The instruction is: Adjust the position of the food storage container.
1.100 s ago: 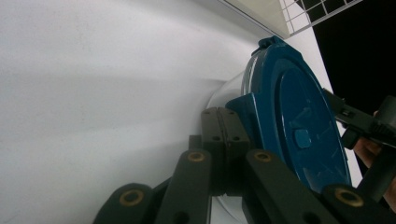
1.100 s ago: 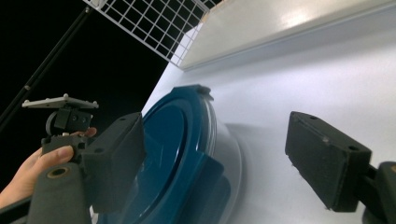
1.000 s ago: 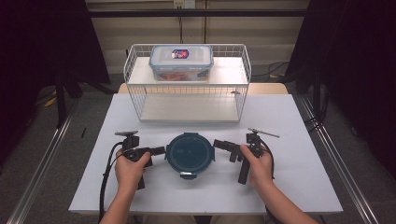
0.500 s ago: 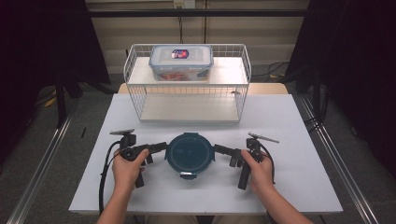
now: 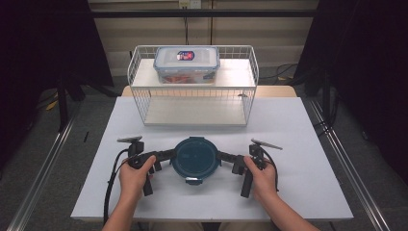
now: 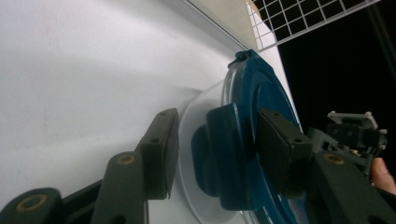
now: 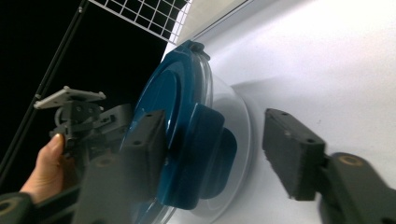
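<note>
- You are bringing your left gripper (image 5: pixel 163 155) in against the left side of the round container (image 5: pixel 196 159); a second ago it stood slightly farther out. Its jaws are standing apart, straddling the left clip (image 6: pixel 223 154), clamping nothing.
- The round container is sitting on the white table (image 5: pixel 298 130), near its front edge, well in front of the wire rack (image 5: pixel 192 103). It has not shifted.
- You are closing your right gripper (image 5: pixel 230 158) on the container's right side from a wider position. Its jaws are spread around the right clip (image 7: pixel 198 156), gripping nothing.
- Judgement: both side clips are being lined up for release.
- Lid: smooth dark-blue plastic, domed; the body beneath is clear. Table: matte white.
</note>
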A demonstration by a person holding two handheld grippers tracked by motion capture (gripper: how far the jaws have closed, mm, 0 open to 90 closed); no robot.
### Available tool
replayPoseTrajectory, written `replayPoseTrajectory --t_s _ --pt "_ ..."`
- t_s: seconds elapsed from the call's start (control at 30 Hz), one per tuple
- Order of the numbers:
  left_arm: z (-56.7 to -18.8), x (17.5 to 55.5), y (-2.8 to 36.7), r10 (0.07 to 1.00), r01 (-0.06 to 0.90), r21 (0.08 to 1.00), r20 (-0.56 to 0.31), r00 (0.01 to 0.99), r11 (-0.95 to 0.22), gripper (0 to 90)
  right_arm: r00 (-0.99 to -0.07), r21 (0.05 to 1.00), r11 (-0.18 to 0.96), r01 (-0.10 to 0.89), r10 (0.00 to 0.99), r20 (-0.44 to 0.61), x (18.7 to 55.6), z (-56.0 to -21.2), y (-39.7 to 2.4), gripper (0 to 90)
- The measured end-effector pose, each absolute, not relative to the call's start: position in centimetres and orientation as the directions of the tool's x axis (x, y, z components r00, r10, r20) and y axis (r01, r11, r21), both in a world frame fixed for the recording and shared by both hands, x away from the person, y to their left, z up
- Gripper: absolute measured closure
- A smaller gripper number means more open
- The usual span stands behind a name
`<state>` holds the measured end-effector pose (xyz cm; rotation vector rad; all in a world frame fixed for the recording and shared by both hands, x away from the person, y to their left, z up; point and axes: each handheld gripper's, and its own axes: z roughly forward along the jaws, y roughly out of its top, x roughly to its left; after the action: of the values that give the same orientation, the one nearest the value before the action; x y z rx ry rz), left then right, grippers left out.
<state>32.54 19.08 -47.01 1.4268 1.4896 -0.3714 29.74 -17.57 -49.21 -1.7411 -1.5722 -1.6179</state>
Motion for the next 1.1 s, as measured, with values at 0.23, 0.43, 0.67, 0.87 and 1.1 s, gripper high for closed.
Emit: replayPoseTrajectory --t_s 0.23,0.43,0.67,0.87,1.1 --pt "-47.22 32.31 19.06 0.543 0.881 0.385 -0.819 0.188 0.276 54.6 -0.215 0.422 -0.373 0.826 0.484 0.848 29.78 -49.29 -17.34 47.3" --pt "-47.26 32.22 18.84 0.537 0.881 0.381 -0.823 0.185 0.281 55.7 -0.202 0.408 -0.375 0.832 0.480 0.854 29.77 -49.29 -17.07 51.7" --pt "-47.21 32.14 18.75 0.537 0.883 0.373 -0.825 0.174 0.286 55.6 -0.179 0.378 -0.391 0.839 0.458 0.871 29.70 -49.22 -16.99 56.5" --pt "-47.22 32.09 18.70 0.528 0.886 0.349 -0.836 0.146 0.307 56.0 -0.141 0.341 -0.426 0.838 0.434 0.890 29.64 -49.41 -16.97 57.4" --pt "-47.07 31.89 18.59 0.525 0.883 0.340 -0.840 0.132 0.322 56.8 -0.094 0.300 -0.477 0.826 0.409 0.907 29.46 -49.70 -16.82 58.0"
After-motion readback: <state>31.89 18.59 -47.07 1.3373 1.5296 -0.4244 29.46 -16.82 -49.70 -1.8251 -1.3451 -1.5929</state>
